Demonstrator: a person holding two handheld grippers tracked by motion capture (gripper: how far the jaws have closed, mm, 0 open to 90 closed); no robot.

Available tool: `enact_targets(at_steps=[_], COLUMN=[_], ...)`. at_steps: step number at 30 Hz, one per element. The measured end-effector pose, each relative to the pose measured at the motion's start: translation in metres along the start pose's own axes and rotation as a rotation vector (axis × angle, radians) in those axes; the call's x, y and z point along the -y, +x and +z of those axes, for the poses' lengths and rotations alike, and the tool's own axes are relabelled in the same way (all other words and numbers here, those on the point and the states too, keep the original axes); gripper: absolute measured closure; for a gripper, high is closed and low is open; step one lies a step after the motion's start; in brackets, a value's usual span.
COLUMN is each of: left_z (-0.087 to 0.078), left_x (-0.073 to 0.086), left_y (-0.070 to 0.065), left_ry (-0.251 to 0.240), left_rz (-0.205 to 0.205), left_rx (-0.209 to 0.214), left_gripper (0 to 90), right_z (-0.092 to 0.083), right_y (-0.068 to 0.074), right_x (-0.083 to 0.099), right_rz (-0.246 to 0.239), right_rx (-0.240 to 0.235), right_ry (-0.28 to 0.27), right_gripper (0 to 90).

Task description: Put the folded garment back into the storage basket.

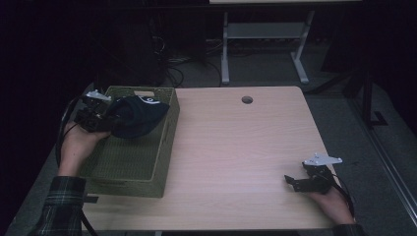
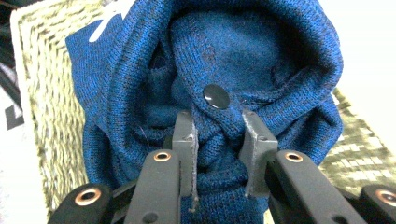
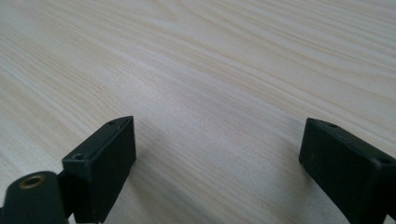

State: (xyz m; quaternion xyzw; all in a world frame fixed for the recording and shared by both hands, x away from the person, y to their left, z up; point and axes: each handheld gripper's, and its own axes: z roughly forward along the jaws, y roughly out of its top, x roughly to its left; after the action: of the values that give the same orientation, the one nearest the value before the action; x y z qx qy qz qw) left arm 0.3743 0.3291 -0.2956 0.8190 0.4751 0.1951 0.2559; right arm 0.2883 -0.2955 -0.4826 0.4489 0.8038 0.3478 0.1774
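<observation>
1. Where the table [image 1: 236, 147] meets its left edge, we record one woven olive-green basket [image 1: 123, 169], rectangular, open-topped, with a handle slot in its far wall.
2. We list one dark blue knitted garment [image 1: 135, 115], bunched, hanging over the far end of the basket; a white mark shows on its upper fold. From the left gripper view we note the same knit [image 2: 224, 56] with a round black snap button [image 2: 216, 96] just above the jaw tips, and basket weave [image 2: 46, 93] behind.
3. We enter the left tongs [image 1: 110, 122], held in the left hand [image 1: 81, 142] at the basket's left rim: jaws pressed into a fold of the blue knit, clamped on the garment, cloth bulging between them [image 2: 217, 140].
4. We enter the right tongs [image 1: 295, 182], held in the right hand [image 1: 329, 199] near the table's right front corner, well apart from the basket: jaws wide apart, nothing between them, bare pale wood [image 3: 210, 70] beneath.
5. We note a round cable hole [image 1: 247, 100] near the table's far edge.
</observation>
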Motion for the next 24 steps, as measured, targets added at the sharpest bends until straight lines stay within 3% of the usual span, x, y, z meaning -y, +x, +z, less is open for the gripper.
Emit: enact_targets(at_steps=[13, 24], left_z=[0.035, 0.066], left_x=[0.024, 0.040], left_y=[0.010, 0.010], left_ry=[0.066, 0.138], left_rz=[-0.038, -0.053], left_rx=[-0.026, -0.004], left_gripper=[70.2, 70.1], right_z=[0.000, 0.000], right_y=[0.000, 0.000], right_x=[0.000, 0.000], right_rz=[0.000, 0.000], right_rx=[0.000, 0.000], right_ry=[0.000, 0.000], right_gripper=[10.4, 10.5])
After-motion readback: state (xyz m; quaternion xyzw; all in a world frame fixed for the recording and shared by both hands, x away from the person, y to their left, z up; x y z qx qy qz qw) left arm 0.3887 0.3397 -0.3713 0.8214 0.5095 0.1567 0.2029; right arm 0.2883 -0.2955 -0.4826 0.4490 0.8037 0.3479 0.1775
